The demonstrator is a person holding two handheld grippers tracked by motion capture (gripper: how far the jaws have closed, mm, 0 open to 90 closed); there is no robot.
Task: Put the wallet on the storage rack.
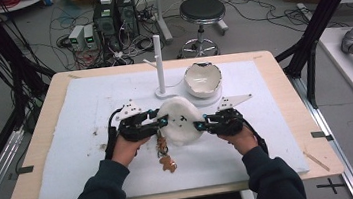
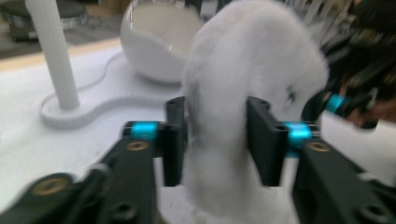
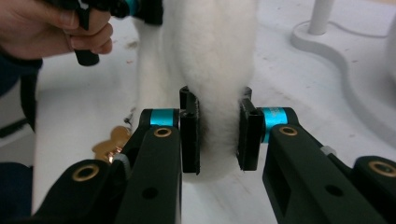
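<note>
We have both tongs clamped on the white fluffy pouch, left gripper and right gripper, lifted mid-mat. Risk: fur slips under uneven pull, dropping it onto the brown charm dangling below.

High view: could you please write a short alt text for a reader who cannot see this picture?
A person at a table grips a white fluffy item from both sides, with the left gripper and the right gripper each shut on an edge. A brown keychain charm hangs below it over the white mat. Behind stand a white post and a white bowl.
</note>
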